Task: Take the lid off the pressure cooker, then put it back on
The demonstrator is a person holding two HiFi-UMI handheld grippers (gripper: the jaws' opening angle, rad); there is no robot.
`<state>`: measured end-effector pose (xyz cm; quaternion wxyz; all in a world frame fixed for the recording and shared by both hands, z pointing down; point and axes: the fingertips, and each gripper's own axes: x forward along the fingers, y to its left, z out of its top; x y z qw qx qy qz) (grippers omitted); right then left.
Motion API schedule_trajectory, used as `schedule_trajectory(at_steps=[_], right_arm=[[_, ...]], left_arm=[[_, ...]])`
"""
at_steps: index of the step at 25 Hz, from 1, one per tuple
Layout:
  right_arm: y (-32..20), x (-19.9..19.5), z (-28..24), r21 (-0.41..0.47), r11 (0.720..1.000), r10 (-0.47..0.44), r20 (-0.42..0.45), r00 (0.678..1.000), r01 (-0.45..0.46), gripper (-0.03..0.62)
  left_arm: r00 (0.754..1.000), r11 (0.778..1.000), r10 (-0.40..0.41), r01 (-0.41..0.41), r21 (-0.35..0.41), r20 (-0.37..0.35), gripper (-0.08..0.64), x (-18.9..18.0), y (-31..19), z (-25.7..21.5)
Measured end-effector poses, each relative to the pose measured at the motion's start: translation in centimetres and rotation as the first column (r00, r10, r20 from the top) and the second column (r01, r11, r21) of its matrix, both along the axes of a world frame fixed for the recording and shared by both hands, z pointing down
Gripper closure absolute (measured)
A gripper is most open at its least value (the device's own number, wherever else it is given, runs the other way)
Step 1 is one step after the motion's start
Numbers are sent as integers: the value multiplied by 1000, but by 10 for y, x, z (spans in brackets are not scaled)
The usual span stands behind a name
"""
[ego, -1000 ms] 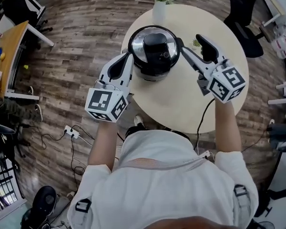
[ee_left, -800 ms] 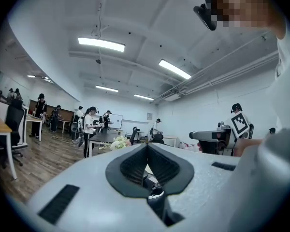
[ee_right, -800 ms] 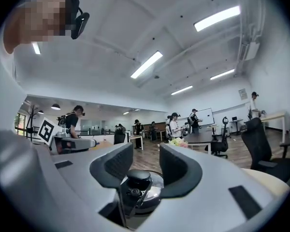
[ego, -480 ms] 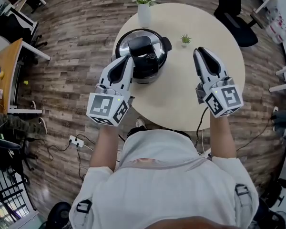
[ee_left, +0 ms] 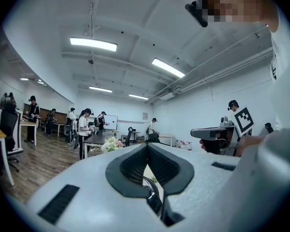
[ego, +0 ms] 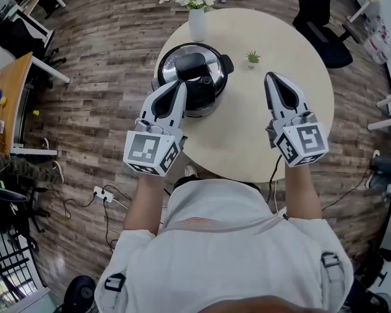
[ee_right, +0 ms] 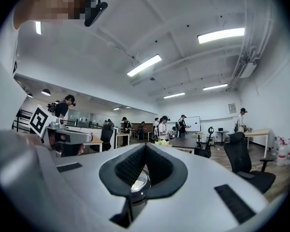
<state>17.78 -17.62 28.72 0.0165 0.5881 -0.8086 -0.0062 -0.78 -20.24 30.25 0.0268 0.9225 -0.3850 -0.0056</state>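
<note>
The lidded pressure cooker (ego: 197,80) stands at 11 o'clock on the worktop (ego: 247,135). The left gripper (ego: 177,85) is shut empty by its 7 o'clock edge. The right gripper (ego: 272,78), jaws just closed on nothing, is held at 4 o'clock. Unless reopened, the lid (ego: 190,64) would merely be shoved.

Head view: overhead, steeply down on the round table (ego: 247,142). Gripper views: low, level, close over own jaws, facing the office; all three share the pressure cooker (ego: 194,77).
</note>
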Motion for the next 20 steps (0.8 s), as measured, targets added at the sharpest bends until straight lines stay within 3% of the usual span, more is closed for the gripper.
schedule_trajectory(at_steps=[20], right_arm=[[-6, -19, 22, -77, 994, -77, -29, 997, 75, 592]], left_arm=[[1000, 1000, -6, 6, -7, 7, 555, -4, -1, 2]])
